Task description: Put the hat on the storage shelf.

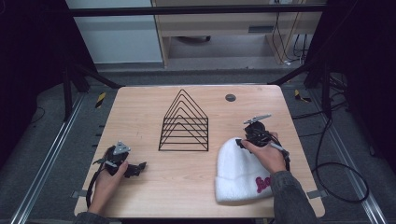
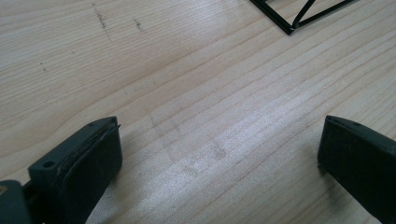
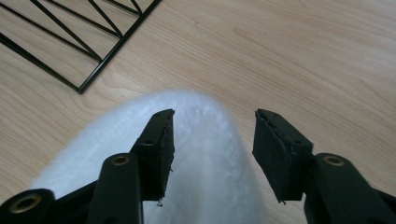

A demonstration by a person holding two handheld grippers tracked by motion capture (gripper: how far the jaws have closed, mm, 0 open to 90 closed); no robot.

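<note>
Wood-grain table (image 1: 187,186) on a metal frame, dark lab floor and cabling around it, pale cabinets at the back. Nearest the person's edge: white beanie (image 1: 240,170) lying flat at the right front of the table, folded cuff with a pink logo toward the person, crown pointing toward the far side. Right gripper (image 1: 243,141) sits right at the crown end, hand resting over the hat. From the right gripper view the jaws are partly spread, straddling the tip of the crown (image 3: 205,140); fabric runs between them but the pads don't look like they're pressing it yet, so no grip. Left gripper (image 1: 138,167) is parked on bare wood at the left front, well apart from the hat, jaws spread wide with nothing between them, just tabletop (image 2: 201,116) and a corner of the rack (image 2: 299,18). Further back, mid-table: black wire rack (image 1: 184,123), the peaked triangular kind, standing empty, just beyond and left of the hat. Small dark disc (image 1: 230,97) near the far edge, untouched. Step in hand looks like the approach to pinch the crown. Next move as I read it: settle lower into the knit, close fully on a fold of fabric, then lift. Risk: soft pile, shallow bite slips out.
</note>
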